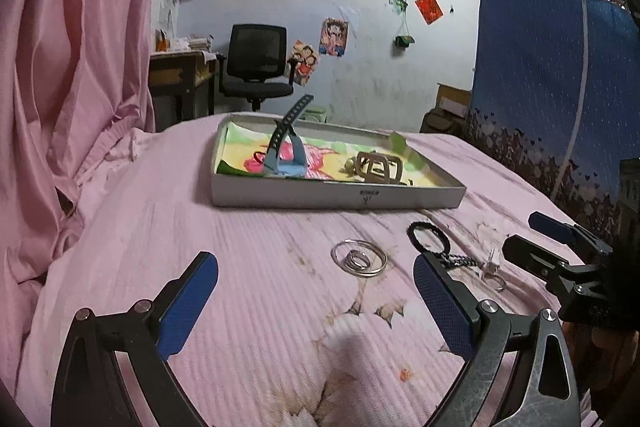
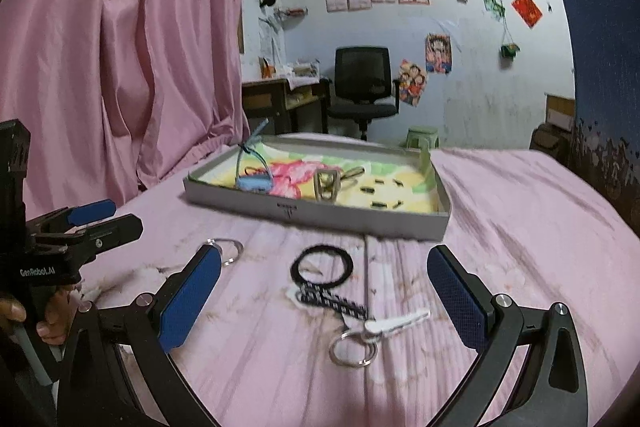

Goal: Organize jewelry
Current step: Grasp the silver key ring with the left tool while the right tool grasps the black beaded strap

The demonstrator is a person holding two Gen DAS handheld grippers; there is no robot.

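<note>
My left gripper (image 1: 316, 303) hangs open over the pink bedsheet, just short of a silver bangle (image 1: 359, 259) with a small ring inside it. To its right lie a black hair tie (image 1: 428, 237) and a braided strap (image 1: 460, 261) with a key ring (image 1: 496, 279). My right gripper (image 2: 326, 299) is open too, with the hair tie (image 2: 322, 265), the strap (image 2: 332, 301) and the key ring (image 2: 354, 347) lying between and below its fingers. A grey tray (image 1: 340, 195) beyond holds a blue watch (image 1: 286, 143) and a beige hair claw (image 1: 378, 167).
The tray (image 2: 316, 215) also holds several black hairpins (image 2: 380, 193). A pink curtain (image 2: 120, 47) hangs along the left of the bed. The left gripper (image 2: 126, 215) shows at the left edge, held by a hand (image 2: 52, 327). An office chair (image 2: 362, 87) and a desk stand behind.
</note>
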